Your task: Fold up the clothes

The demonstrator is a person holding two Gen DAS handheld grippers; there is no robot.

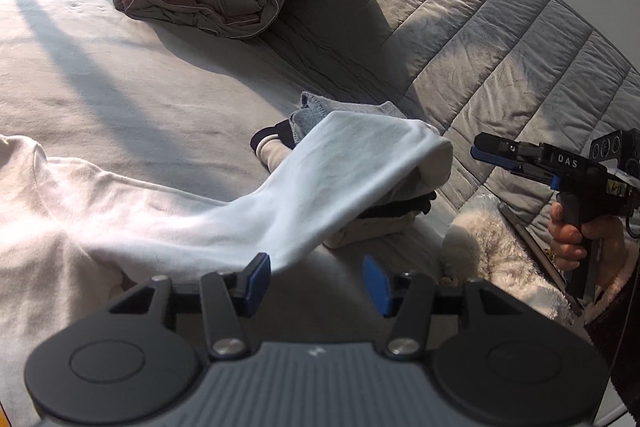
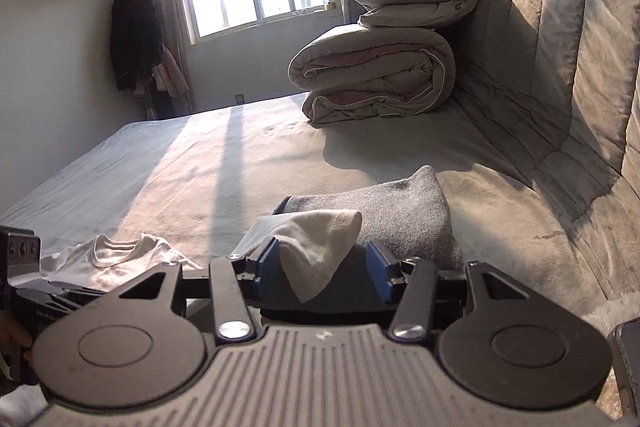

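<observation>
While the sleeve still drapes over the pile, a snag is the risk

A white shirt [image 1: 80, 211] lies spread on the bed [image 1: 140, 67], one sleeve [image 1: 340, 163] stretched across a stack of folded clothes [image 1: 384, 223]. Right gripper [image 2: 322, 267] has its fingers parted – the sleeve's corner sits between them, seemingly unpinched. Left gripper [image 1: 316, 279] is parted too, empty, at the sleeve's near edge. Pulling the sleeve off carelessly could drag the stack apart – or the loose corner could catch a finger.
</observation>
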